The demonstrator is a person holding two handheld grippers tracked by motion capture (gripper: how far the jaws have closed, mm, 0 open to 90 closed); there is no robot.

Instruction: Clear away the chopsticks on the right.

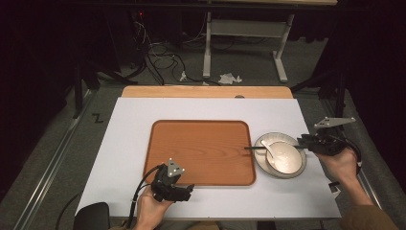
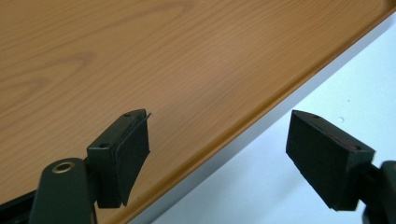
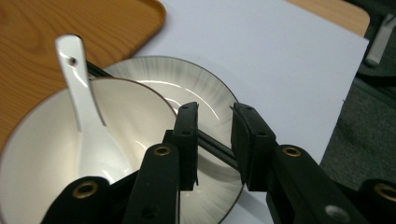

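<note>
The right gripper point(image 3: 214, 140) is reaching over the near rim of a grey-streaked plate point(image 3: 210, 86), its two black jaws standing a narrow gap apart, partly open. A pair of black chopsticks point(image 3: 212, 145) is running through that gap, lying across the plate's rim – the pads are sitting close on either side, and a sliver of space is showing between each pad and the sticks, so they are not pressing yet. Just beyond the jaws and to their left a white bowl point(image 3: 135, 116) is resting on the plate, and a white spoon point(image 3: 81, 93) is lying in the bowl with its handle pointing away from the jaws, towards the wooden tray point(image 3: 28, 42). In the high view the chopsticks point(image 1: 258, 148) are stretching from the gripper point(image 1: 306, 142) across the plate point(image 1: 266, 140) to the tray's right edge point(image 1: 250, 158), and the bowl point(image 1: 287, 158) is sitting just under the jaw tips.

The left gripper point(image 2: 219, 151) is hanging wide open with nothing between its jaws – one jaw is standing over the tray's wood point(image 2: 140, 56), the other over the white table top point(image 2: 327, 79), with the tray's rim passing under the gap. In the high view this gripper point(image 1: 187, 189) is sitting at the tray's near edge, well apart from the plate
</note>
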